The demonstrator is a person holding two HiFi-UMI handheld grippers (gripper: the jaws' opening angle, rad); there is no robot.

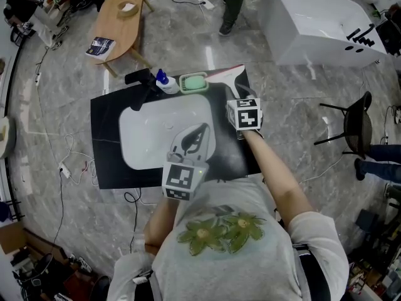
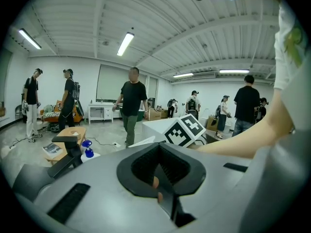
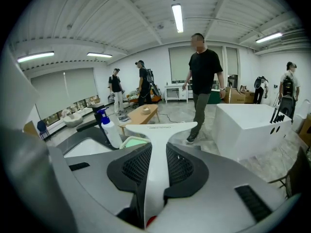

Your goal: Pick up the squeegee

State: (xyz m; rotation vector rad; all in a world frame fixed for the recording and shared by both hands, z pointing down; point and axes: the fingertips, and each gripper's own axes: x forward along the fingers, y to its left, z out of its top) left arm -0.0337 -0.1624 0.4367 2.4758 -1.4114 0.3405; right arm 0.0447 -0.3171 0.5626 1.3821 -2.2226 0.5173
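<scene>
Squeegee (image 3: pixel 159 130): one, white, over the bench's (image 1: pixel 106 137) far right corner, blade away from the person. Handle pinched between the jaws of the right gripper (image 3: pixel 158 161).

Left gripper (image 1: pixel 195 135): over the basin (image 1: pixel 156 130), jaws pressed together, nothing in them.

Step, as judged: grasp made, lift in hand; blade looks clear of the bench. Next move calls for a firm pinch and a level blade, clear of the things beside it.

Count at far edge: one bottle (image 1: pixel 166 83), one green dish (image 1: pixel 194 82), one faucet (image 1: pixel 141 78).

A lab-like hall: freestanding sink counter (image 1: pixel 106 158), bathtub (image 1: pixel 313 30), cables (image 1: pixel 133 213) across the floor (image 1: pixel 188 36).
</scene>
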